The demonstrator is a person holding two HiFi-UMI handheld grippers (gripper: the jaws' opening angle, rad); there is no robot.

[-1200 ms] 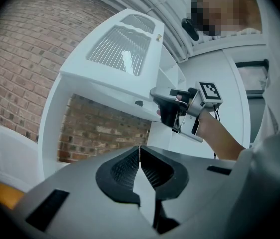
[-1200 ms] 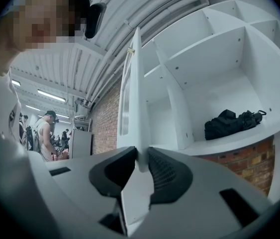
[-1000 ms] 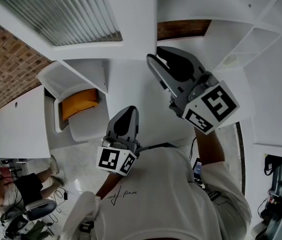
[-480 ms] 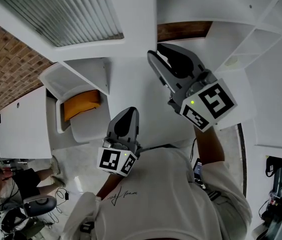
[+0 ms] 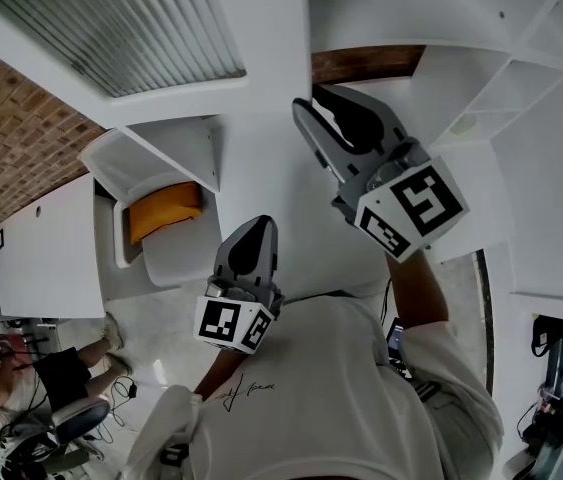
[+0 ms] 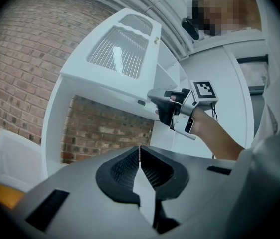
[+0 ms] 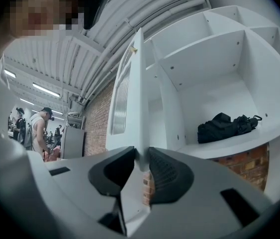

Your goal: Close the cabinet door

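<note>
- Cabinet door (image 5: pixel 151 38): stood swung out from the white cabinet (image 5: pixel 521 78), ribbed pane up-left in the head view, free edge toward the right gripper.
- Pinched by that edge in the right gripper (image 5: pixel 313 108), raised above and to the right of the left one.
- Right gripper view alone: showed the door (image 7: pixel 130 98) edge-on, its thin lower edge caught between the two pads (image 7: pixel 167 171) of the gripper (image 7: pixel 140 158). Also showed the bare cabinet compartments behind, a black bag (image 7: pixel 227 125) lying on one shelf (image 7: pixel 239 141), and a person (image 7: pixel 38 128) standing far off at the left.
- Left gripper view alone: showed the left gripper (image 6: pixel 140 151) pressed together on nothing. Gave a side look at the right gripper (image 6: pixel 172 108) at the door's lower corner, with the door (image 6: pixel 115 54) tilted above a brick wall (image 6: pixel 25 59).
- Head view alone: placed the left gripper (image 5: pixel 261 223) low and close to the body, well apart from the door. Took in an orange object (image 5: pixel 164 211) sitting in a white tub (image 5: pixel 121 158) below the door.
- Against a second before: barely differed. Same pinch on the same edge, same door angle, marker cube (image 5: pixel 411 208) shifted only slightly left, left gripper in nearly the same spot.
- Relative to the grippers: door stretched up and left from the right gripper, touching only its pads; nowhere near the left one.
</note>
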